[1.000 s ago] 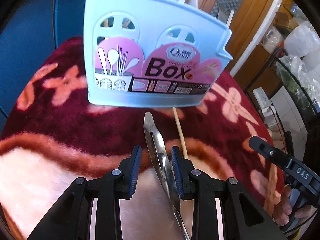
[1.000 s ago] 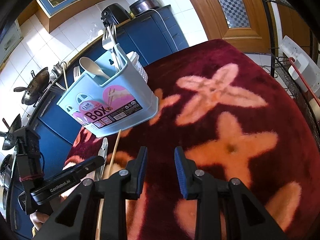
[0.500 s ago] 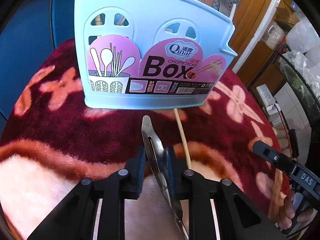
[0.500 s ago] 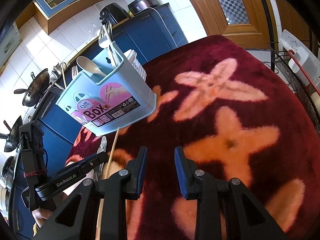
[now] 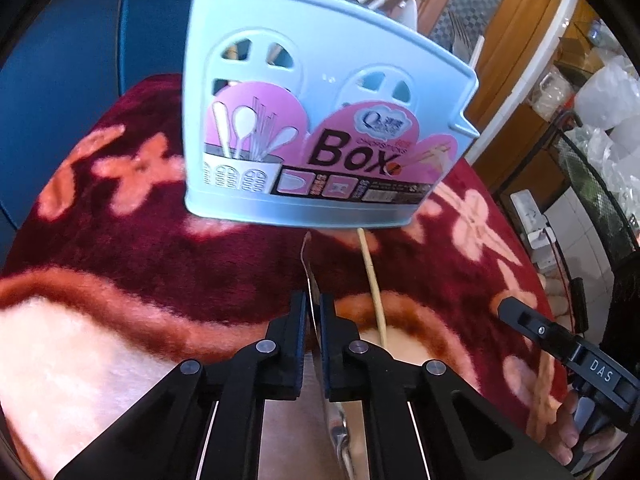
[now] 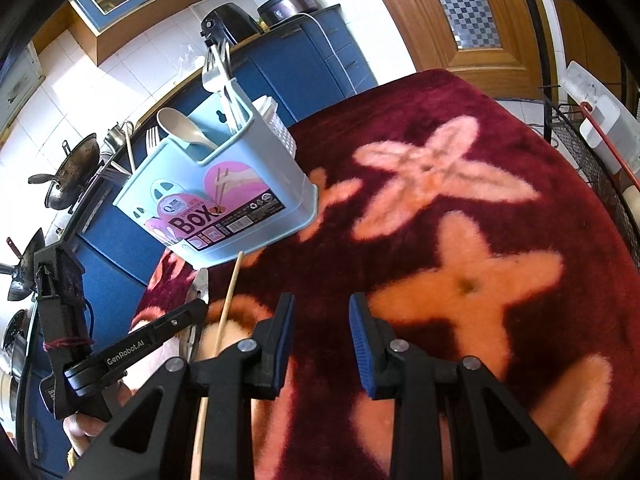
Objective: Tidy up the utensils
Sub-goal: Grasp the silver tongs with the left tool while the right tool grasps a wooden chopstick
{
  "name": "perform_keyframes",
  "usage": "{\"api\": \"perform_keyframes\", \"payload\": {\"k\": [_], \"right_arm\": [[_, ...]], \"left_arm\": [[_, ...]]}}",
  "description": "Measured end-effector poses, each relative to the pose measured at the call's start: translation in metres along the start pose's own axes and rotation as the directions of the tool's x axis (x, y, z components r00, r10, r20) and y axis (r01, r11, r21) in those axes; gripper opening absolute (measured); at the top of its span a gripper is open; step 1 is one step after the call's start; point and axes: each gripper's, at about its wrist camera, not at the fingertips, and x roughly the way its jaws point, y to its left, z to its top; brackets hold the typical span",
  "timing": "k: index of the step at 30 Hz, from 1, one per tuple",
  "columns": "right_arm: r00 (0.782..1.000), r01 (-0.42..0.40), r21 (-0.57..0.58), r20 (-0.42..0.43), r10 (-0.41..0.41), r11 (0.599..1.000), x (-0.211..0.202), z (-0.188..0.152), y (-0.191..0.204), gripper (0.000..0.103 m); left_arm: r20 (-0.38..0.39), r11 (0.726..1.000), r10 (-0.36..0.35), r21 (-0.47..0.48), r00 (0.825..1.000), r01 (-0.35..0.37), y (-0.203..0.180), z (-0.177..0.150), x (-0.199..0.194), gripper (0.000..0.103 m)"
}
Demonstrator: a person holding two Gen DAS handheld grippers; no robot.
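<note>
A light blue plastic utensil holder [image 5: 320, 128] labelled "Box" stands on the red floral cloth [image 5: 140, 240], with forks and spoons sticking out of it [image 6: 224, 200]. In front of it lie a flat metal utensil [image 5: 308, 264] and a wooden chopstick [image 5: 372, 276]. My left gripper [image 5: 314, 300] is shut on the metal utensil's handle, which stands on edge between the blue pads. In the right wrist view the left gripper [image 6: 192, 308] sits left of the chopstick [image 6: 230, 296]. My right gripper [image 6: 320, 312] hovers open over the cloth, nothing between its fingers.
Blue kitchen cabinets [image 6: 304, 60] and hanging woks [image 6: 72, 168] lie behind the table's far edge. A wooden door [image 6: 460, 20] and a black wire rack [image 6: 592, 152] stand to the right. The cloth to the right of the holder holds nothing.
My left jaws have come together onto the metal utensil, and it has turned from lying flat to standing on edge. The right gripper has not moved.
</note>
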Motion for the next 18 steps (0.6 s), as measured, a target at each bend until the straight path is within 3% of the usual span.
{"api": "perform_keyframes", "payload": {"k": [18], "right_arm": [[0.998, -0.01, -0.055, -0.059, 0.007, 0.998, 0.013, -0.004, 0.03, 0.031]], "left_arm": [[0.125, 0.997, 0.068, -0.045, 0.99, -0.063, 0.032, 0.005, -0.031, 0.004]]}}
